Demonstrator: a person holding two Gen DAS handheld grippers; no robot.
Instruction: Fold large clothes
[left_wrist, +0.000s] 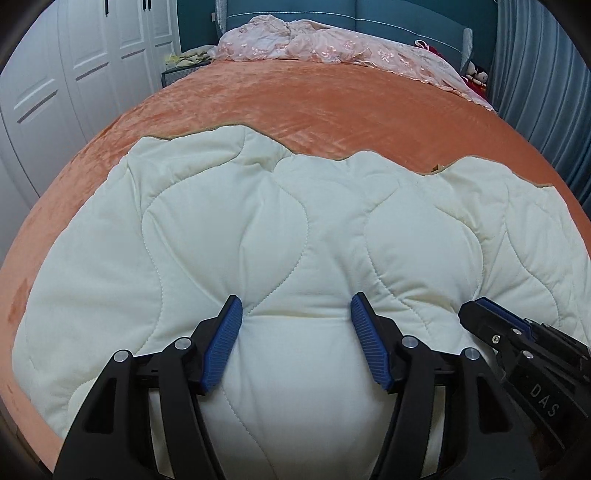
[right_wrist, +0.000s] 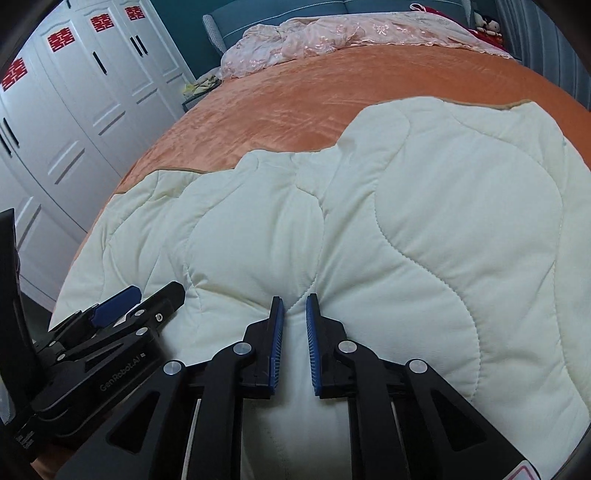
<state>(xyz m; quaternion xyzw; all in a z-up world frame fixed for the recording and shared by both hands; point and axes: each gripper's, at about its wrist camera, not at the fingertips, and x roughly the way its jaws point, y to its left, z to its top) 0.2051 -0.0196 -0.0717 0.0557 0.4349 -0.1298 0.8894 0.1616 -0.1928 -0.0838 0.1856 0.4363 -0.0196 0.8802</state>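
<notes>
A cream quilted cover (left_wrist: 295, 221) lies spread over the near half of the orange bed (left_wrist: 295, 96), its far edge wavy. My left gripper (left_wrist: 297, 314) holds a thick puffed fold of it, and the cloth bulges between the blue pads (left_wrist: 225, 339) and puckers at their tips. In the right wrist view the same cover (right_wrist: 443, 240) fills the right side. There my right gripper (right_wrist: 295, 306) pinches a thin ridge of it, jaws nearly together. The two grippers sit side by side: the right gripper (left_wrist: 480, 314) shows at the lower right, the left gripper (right_wrist: 147, 295) at the lower left.
Crumpled pink lace bedding (left_wrist: 325, 44) lies at the head of the bed against a teal headboard (left_wrist: 406, 14). White wardrobe doors (left_wrist: 74, 74) stand along the left side. A blue-grey curtain (left_wrist: 535, 74) hangs on the right. Bare orange bedspread (right_wrist: 295, 96) stretches beyond the cover.
</notes>
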